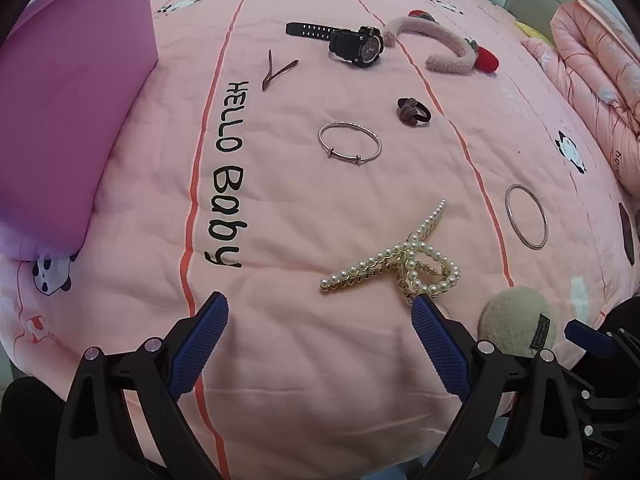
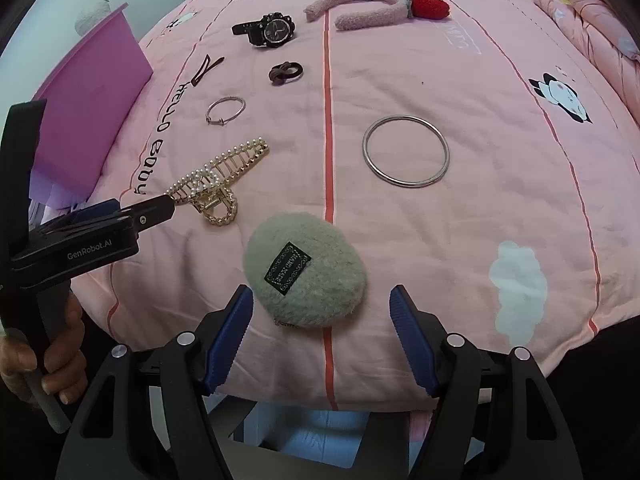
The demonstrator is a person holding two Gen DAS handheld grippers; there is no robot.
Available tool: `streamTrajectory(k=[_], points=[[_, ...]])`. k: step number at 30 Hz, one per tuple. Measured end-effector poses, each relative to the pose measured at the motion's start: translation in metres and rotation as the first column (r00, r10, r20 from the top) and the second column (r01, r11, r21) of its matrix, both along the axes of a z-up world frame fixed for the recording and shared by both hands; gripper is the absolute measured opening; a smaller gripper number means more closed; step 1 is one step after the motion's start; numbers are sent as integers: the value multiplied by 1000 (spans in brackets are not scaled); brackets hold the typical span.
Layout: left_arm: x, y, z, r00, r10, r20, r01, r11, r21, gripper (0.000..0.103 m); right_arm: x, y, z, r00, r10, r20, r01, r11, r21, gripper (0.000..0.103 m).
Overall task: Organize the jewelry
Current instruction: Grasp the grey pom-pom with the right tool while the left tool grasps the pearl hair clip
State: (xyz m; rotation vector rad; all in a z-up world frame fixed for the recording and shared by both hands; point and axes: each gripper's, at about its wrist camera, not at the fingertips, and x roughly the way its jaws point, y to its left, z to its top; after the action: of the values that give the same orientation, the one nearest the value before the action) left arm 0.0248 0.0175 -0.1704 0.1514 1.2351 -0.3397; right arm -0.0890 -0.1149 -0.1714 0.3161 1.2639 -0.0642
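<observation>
Both tongs are spread wide and holding nothing. The left tongs hang low over the quilted pink bedspread, one blue ribbed fingertip right at the pearl-and-gold claw clip; can't tell if it touches. The right tongs straddle the near edge of a fuzzy oval beige hair clip without pinching it. Further back lie a smooth steel bangle, a thin bracelet and a chunky black watch.

Bed approach: mostly open from above.
We've bare quilt right of the steel bangle; pearl claw clip touches our left tongs, fuzzy puff sits between right tongs, purple box walls left edge.
</observation>
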Motion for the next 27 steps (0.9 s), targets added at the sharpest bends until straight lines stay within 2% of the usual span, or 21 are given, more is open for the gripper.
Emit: streamTrajectory(k=[9, 14, 18, 19, 20, 27], points=[[4, -1, -7, 1000, -1, -11, 1, 1000, -2, 91, 12, 8, -19, 999, 15, -37, -17, 999, -35, 68], [5, -3, -11, 1000, -6, -20, 6, 1000, -3, 91, 18, 11, -31, 999, 20, -46, -20, 1000, 16, 69], [7, -3, -14, 1000, -1, -30, 0, 1000, -13, 91, 21, 16, -31, 998, 61, -18, -60, 998, 12, 68], [7, -3, -14, 999, 2, -32, -3, 1000, -18, 91, 21, 18, -32, 997, 76, -14, -76, 997, 9, 61], [8, -4, -15, 999, 2, -33, -2, 1000, -21, 91, 21, 20, -31, 996, 91, -3, -91, 996, 19, 49], [8, -9, -16, 1000, -8, -13, 8, 1000, -25, 91, 17, 13, -29, 996, 83, 24, -84, 995, 46, 46]])
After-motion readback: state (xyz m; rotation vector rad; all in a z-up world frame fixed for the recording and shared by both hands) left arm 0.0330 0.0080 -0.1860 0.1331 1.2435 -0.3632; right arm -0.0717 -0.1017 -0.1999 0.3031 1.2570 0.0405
